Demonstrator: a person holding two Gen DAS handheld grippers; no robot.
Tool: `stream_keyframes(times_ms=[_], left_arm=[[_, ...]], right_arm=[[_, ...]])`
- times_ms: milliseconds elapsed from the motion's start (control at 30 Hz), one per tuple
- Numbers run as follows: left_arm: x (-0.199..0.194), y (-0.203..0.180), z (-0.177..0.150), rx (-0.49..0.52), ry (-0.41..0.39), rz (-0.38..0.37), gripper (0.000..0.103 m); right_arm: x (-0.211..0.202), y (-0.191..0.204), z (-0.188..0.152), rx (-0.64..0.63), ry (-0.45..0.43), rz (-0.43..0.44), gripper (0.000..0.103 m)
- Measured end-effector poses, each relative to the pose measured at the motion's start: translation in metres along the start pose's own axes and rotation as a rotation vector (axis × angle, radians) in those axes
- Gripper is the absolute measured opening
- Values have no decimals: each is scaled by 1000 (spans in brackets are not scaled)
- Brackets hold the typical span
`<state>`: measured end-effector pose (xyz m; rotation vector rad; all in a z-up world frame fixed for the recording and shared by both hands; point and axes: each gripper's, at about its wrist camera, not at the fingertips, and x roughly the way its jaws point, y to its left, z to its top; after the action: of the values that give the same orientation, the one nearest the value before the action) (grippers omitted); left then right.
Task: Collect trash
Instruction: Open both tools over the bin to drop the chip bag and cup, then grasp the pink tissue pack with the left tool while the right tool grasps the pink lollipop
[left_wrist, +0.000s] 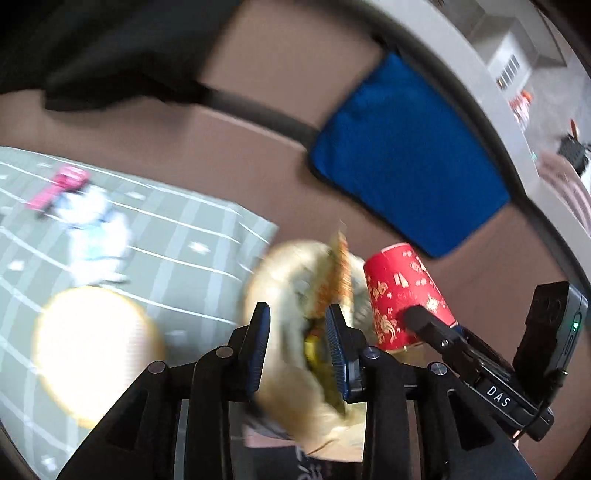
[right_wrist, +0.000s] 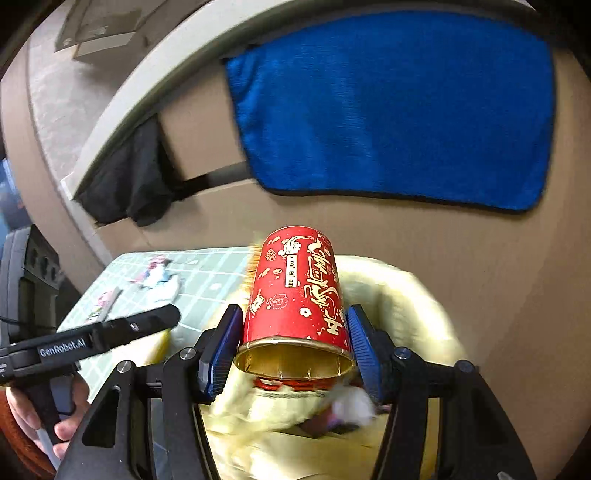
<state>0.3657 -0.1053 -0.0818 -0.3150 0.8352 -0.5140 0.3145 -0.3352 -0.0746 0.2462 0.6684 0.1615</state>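
Note:
In the right wrist view my right gripper (right_wrist: 295, 311) is shut on a red paper cup (right_wrist: 295, 291) with gold print. The cup lies tilted, its open mouth toward the camera, above a pale yellow bag (right_wrist: 399, 295). In the left wrist view my left gripper (left_wrist: 297, 308) stands open over the same bag (left_wrist: 280, 273). A blurred orange and gold wrapper (left_wrist: 338, 273) hangs between its fingers, close to the right pad (left_wrist: 334, 343), and I cannot see either pad pressing on it. The red cup (left_wrist: 399, 288) shows just to the right.
A green grid-patterned mat (left_wrist: 177, 251) lies to the left with pink and white scraps (left_wrist: 85, 206) and a bright round disc (left_wrist: 88, 350). A blue cloth (right_wrist: 399, 107) and a black garment (right_wrist: 129, 177) hang on the brown surface behind. A hand (right_wrist: 70, 424) holds the left gripper.

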Motion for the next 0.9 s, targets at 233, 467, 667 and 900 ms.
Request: stream_keyframes(times_ms=[233,467,667,900], left_arm=[[-60,29,-4,27,-108,136,32],[-92,61,-17,16,-135,180,32],[-117,93,-21,-24,-199,236,32],[-153,136,-24,-114,-291,304,32]], right_arm=[[42,31,-5,-67,140,3,55],[87,18,-24,-14,350,-73,55],[76,17,-24,12,354,-97,61],[40,39,-9,-26,246,-99,82]])
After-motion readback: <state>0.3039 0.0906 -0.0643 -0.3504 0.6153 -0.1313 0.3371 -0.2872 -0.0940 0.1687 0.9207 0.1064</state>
